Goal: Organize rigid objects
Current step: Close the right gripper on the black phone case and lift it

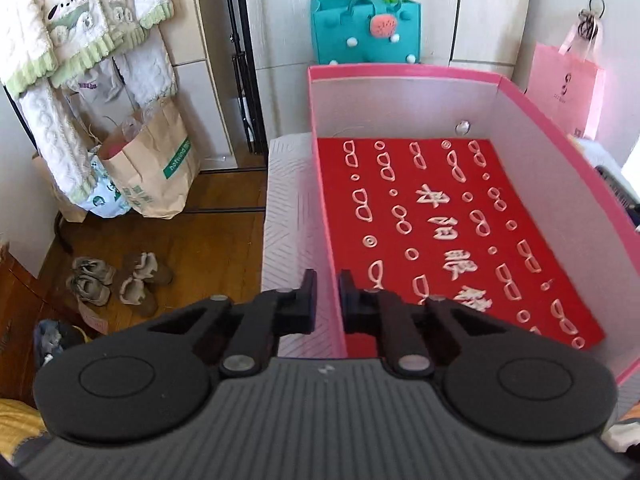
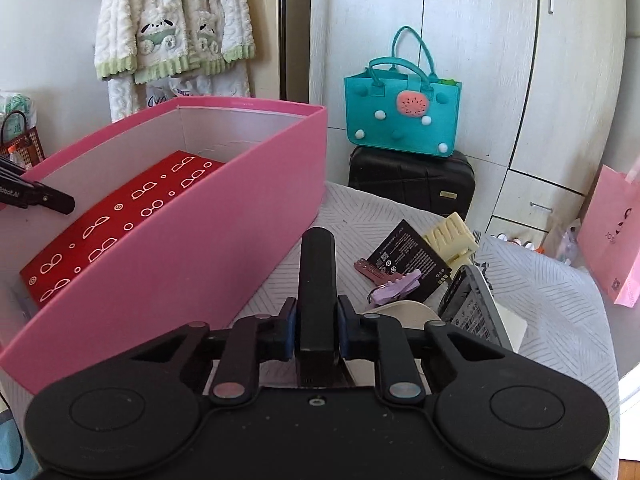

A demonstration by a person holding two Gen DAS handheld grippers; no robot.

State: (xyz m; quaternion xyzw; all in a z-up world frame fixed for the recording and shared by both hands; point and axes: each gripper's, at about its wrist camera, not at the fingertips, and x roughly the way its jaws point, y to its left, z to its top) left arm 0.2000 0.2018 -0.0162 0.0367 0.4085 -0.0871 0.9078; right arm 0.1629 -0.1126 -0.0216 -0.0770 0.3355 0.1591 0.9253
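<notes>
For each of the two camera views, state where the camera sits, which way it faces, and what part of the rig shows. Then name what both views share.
Left wrist: sits behind the left gripper, looking down into the pink box at the red case; its fingers straddle the box's left wall.
Right wrist: sits behind the right gripper, shut on a black bar, facing the box's outer side and loose items by the black card.
Shared: the box, red case, teal bag.
</notes>
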